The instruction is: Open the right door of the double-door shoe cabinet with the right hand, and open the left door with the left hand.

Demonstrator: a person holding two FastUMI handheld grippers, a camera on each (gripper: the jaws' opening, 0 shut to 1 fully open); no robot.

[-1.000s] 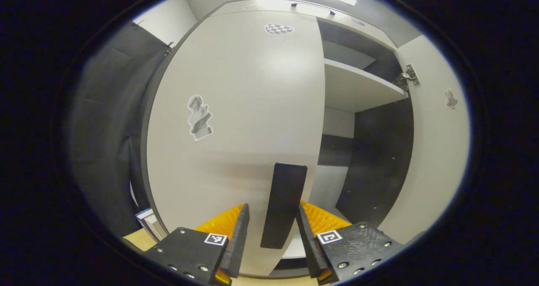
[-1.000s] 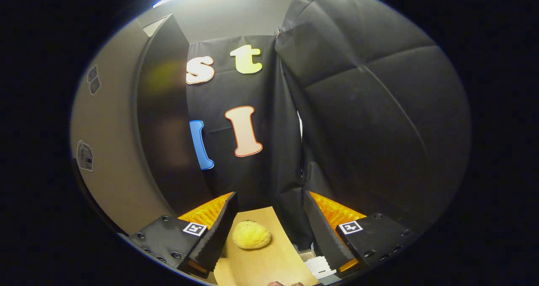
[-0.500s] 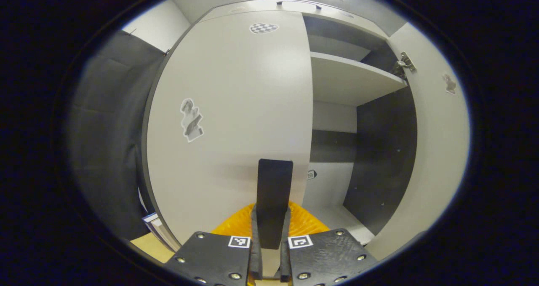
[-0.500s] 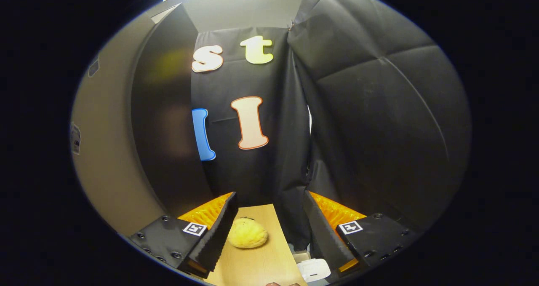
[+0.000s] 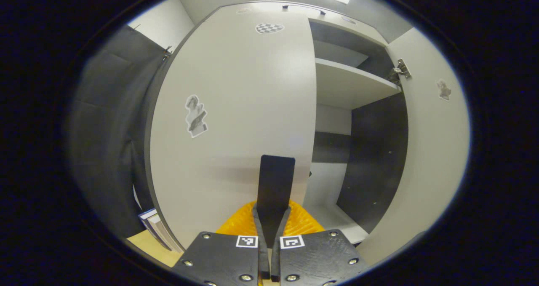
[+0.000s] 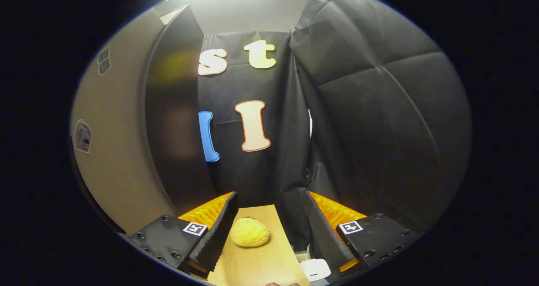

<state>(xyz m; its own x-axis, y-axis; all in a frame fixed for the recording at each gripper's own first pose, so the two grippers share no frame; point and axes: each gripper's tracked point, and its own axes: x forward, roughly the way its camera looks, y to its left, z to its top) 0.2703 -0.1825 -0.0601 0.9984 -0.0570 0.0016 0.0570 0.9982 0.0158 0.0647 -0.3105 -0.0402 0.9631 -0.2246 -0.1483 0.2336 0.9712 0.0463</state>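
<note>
Shoe cabinet (image 5: 358, 84) half opened: in the left gripper view the right door (image 5: 433, 143) stands swung wide on its hinge, baring a pale shelf and dark interior, while the left door (image 5: 236, 109) sits flat against the cabinet front, apparently closed. The left claw (image 5: 269, 229) is pressed together on the dark upright handle (image 5: 276, 185) that rises near that door's inner edge, both fingers pinching its lower end. In the right gripper view the right claw (image 6: 269, 227) hangs spread and holding nothing, pointed toward the booth's black cloth wall and away from the cabinet, with the opened door's pale face (image 6: 113, 143) and dark edge at the left of that view. Below its fingers a yellow, rounded object (image 6: 249, 232) lies on a wooden surface (image 6: 261, 260), unrelated to the job. By the look of things, the first half of the task is complete and the grip for the second is secured; what remains is the pull that swings the left door outward.
</note>
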